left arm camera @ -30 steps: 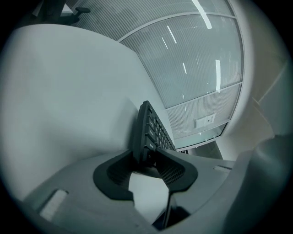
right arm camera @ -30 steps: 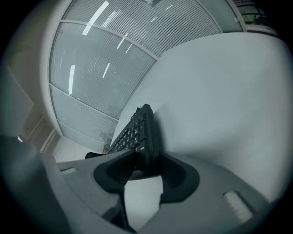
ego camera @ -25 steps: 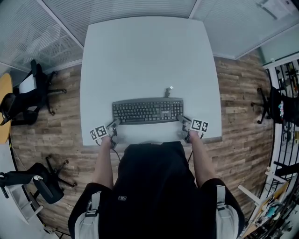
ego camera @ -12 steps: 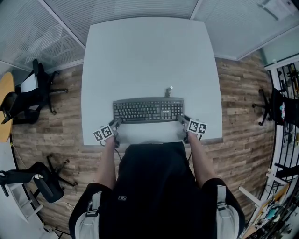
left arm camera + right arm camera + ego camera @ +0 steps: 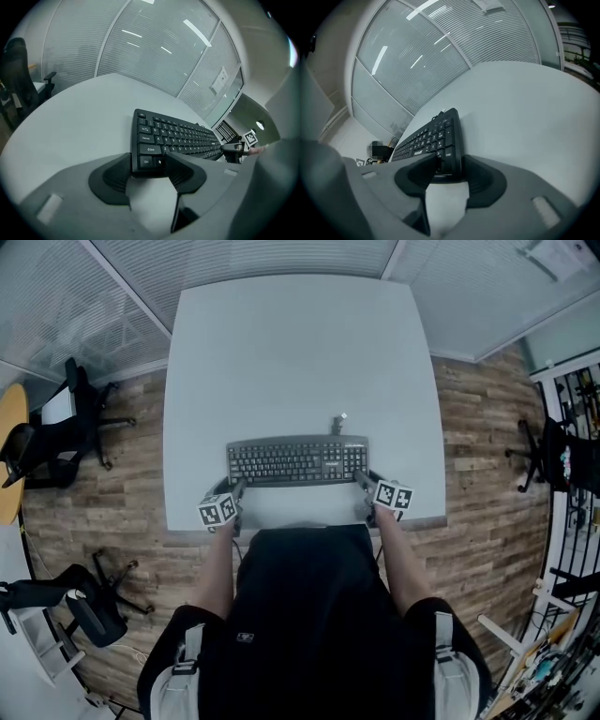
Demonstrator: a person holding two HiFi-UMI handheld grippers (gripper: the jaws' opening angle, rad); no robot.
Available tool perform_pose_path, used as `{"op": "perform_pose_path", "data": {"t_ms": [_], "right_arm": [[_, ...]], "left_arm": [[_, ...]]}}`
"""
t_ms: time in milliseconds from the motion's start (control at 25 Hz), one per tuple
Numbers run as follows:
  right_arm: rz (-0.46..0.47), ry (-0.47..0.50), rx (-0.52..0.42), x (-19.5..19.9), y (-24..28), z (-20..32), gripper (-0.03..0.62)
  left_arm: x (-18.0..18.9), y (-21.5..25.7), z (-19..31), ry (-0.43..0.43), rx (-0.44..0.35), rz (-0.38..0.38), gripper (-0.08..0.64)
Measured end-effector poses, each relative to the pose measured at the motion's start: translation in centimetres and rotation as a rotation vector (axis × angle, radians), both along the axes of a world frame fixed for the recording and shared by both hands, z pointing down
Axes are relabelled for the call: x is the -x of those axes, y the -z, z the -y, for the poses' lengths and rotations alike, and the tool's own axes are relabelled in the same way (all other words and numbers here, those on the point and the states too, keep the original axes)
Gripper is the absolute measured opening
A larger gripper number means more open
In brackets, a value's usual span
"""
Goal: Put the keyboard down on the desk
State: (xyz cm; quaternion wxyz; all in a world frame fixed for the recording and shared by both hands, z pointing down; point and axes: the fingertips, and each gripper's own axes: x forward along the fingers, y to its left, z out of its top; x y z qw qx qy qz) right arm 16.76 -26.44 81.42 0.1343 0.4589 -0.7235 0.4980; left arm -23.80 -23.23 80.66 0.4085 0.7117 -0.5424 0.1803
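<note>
Both the left claw (image 5: 234, 487) and right claw (image 5: 364, 480) flank the keyboard (image 5: 296, 462), flat on the bench (image 5: 291, 352) from above; only their own views show us jaws just opening, released around its corners.

keyboard (image 5: 297, 462): black, full-size, number pad at its right end; keys up, lying flat on the pale grey counter (image 5: 291, 352). its long side runs parallel to the counter's near edge, close to that edge and about midway across. cable (image 5: 337, 424) leaves the back edge, right of centre.
</note>
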Motion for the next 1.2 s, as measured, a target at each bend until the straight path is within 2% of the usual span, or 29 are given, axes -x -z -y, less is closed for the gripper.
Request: {"op": "perform_pose_path", "data": {"t_ms": [360, 600, 1040, 1200], "right_arm": [[-0.063, 0.009, -0.017, 0.0, -0.1, 0.0, 0.198], [-0.257, 0.108, -0.066, 0.0, 0.1, 0.0, 0.206], [-0.437, 0.221, -0.154, 0.5, 0.6, 0.1, 0.213], [-0.431, 0.227, -0.165, 0.6, 0.9, 0.3, 0.213]], "left_arm": [[-0.2, -0.1, 0.0, -0.025, -0.020, 0.053, 0.222], [-0.2, 0.1, -0.1, -0.066, -0.046, 0.108, 0.229], [-0.3, 0.3, -0.2, -0.114, -0.075, 0.174, 0.230], [0.2, 0.5, 0.1, -0.104, -0.077, 0.126, 0.235]]}}
